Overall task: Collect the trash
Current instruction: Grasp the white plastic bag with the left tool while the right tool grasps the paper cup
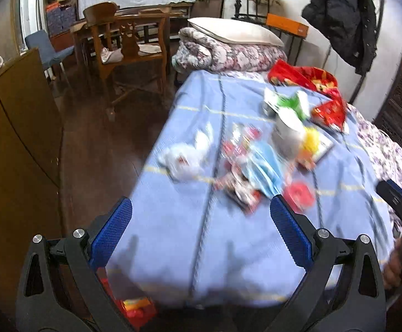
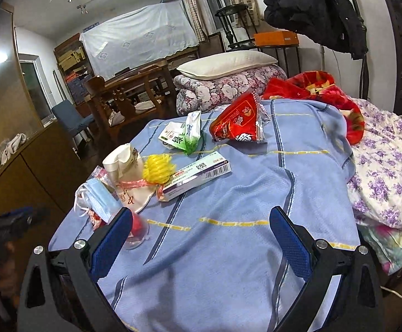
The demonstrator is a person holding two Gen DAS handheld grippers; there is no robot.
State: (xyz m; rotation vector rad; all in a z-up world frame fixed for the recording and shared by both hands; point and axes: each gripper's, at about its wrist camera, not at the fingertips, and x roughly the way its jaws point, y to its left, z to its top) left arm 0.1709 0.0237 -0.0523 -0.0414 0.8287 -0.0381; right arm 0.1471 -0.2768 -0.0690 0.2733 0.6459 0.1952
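Trash lies scattered on a blue bedsheet (image 2: 228, 249). In the right wrist view I see a blue face mask (image 2: 98, 199), a crumpled paper cup (image 2: 126, 166), a yellow plastic scrap (image 2: 156, 167), a medicine box (image 2: 198, 174), a green and white wrapper (image 2: 184, 135), a red snack bag (image 2: 239, 121) and a clear cup with red inside (image 2: 138, 231). The left wrist view is blurred; it shows a white plastic bag (image 1: 187, 155), the face mask (image 1: 264, 166) and the red snack bag (image 1: 329, 112). My left gripper (image 1: 201, 235) and right gripper (image 2: 201, 238) are open and empty above the sheet's near edge.
A red container (image 1: 137, 310) sits on the floor below the left gripper. A wooden cabinet (image 1: 15, 144) stands left. Wooden chairs (image 1: 129, 47) and a table stand behind. Folded quilts and a pillow (image 2: 226, 63) lie at the bed's far end. A floral quilt (image 2: 389, 166) lies right.
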